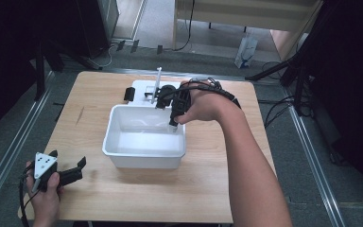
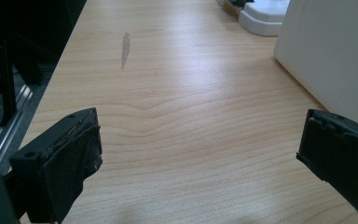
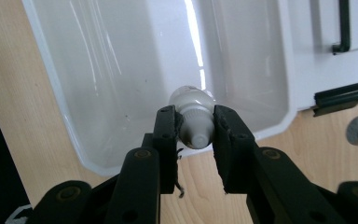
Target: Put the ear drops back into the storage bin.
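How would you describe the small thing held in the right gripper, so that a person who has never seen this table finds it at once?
Start at the white plastic tub in the middle of the wooden table. Over its far right corner the right gripper points down into it, shut on a small white bottle. It is the one thing held above the tub, with a ribbed screw cap between the black jaws.

— Where did the tub [image 1: 144, 150] sit?

— About mid-table [image 1: 208, 189], with its lid [image 1: 142, 87] flat on the table just behind it, touching its far wall.

— And the right gripper [image 1: 173, 124]?

— Over the tub's far right corner, with a small bottle [image 3: 195, 122] between its jaws, above the inside.

— The left gripper [image 1: 78, 168]?

— Near the table's front left corner, left of the tub and apart from it, bare tabletop ahead.
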